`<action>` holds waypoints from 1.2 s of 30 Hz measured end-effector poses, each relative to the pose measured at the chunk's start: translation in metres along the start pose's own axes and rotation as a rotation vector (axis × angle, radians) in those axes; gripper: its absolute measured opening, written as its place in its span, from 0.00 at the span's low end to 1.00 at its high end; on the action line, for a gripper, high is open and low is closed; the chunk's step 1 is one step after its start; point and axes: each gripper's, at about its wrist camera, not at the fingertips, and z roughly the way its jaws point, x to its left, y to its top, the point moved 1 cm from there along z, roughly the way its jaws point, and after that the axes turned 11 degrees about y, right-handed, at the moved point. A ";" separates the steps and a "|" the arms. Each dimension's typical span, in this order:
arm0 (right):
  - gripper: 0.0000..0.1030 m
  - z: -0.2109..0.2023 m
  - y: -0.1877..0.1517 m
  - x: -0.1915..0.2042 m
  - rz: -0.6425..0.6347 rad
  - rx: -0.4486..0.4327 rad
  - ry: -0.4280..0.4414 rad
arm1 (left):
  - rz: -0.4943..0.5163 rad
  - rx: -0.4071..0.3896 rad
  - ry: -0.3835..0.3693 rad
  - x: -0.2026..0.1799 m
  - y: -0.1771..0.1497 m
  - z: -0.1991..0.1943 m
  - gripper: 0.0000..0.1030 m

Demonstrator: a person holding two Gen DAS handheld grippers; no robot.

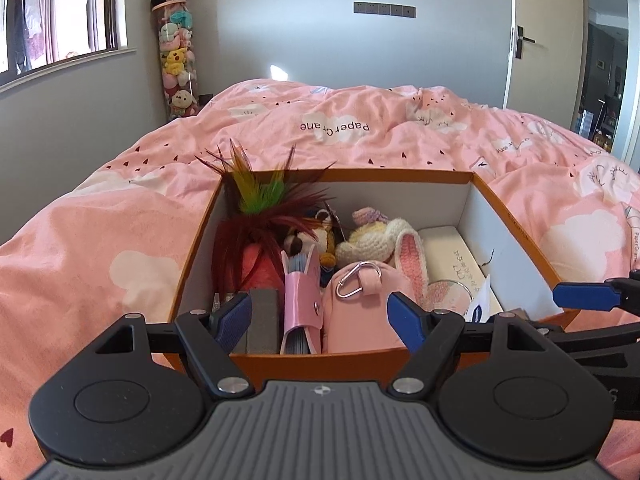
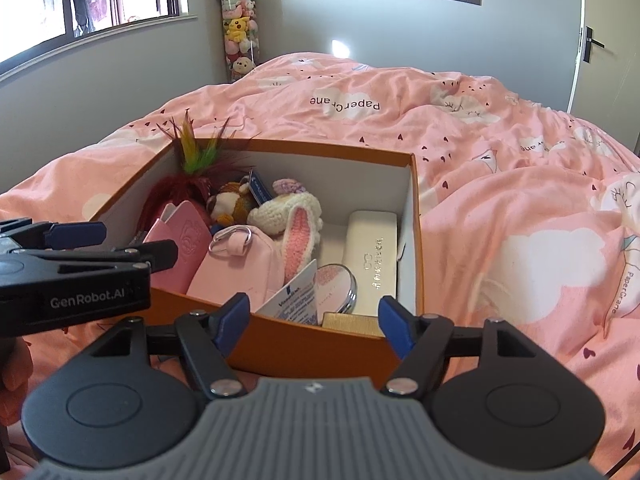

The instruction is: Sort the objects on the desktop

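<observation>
Both wrist views near box point(image 1: 320, 364)

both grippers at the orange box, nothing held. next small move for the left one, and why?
Probably ease the left gripper down onto the pink card holder and close. Its jaws stand open and empty directly over it, the holder stands upright at the near wall of the orange box, and the right gripper hovers apart.

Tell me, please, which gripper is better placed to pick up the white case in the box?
Right, probably. The right gripper is open at the box corner where the white case lies; the left gripper is open over the pink pouch, farther away.
</observation>
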 end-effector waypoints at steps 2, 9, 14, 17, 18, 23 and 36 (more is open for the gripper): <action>0.72 0.000 0.000 -0.001 0.007 -0.004 0.002 | 0.003 0.008 0.000 -0.002 -0.002 0.001 0.86; 0.74 0.000 -0.005 -0.003 0.036 -0.012 0.019 | 0.014 0.032 0.004 -0.006 -0.007 0.005 0.86; 0.75 0.001 -0.005 -0.003 0.035 -0.014 0.018 | 0.010 0.037 0.005 -0.007 -0.007 0.006 0.86; 0.75 0.002 -0.006 -0.003 0.038 -0.013 0.019 | 0.007 0.040 0.003 -0.007 -0.008 0.007 0.86; 0.75 0.002 -0.006 -0.003 0.038 -0.013 0.019 | 0.006 0.041 0.003 -0.007 -0.008 0.007 0.86; 0.76 0.002 -0.006 -0.003 0.039 -0.013 0.019 | 0.005 0.041 0.005 -0.007 -0.008 0.008 0.86; 0.76 0.002 -0.006 -0.003 0.039 -0.013 0.019 | 0.001 0.045 0.004 -0.006 -0.008 0.008 0.86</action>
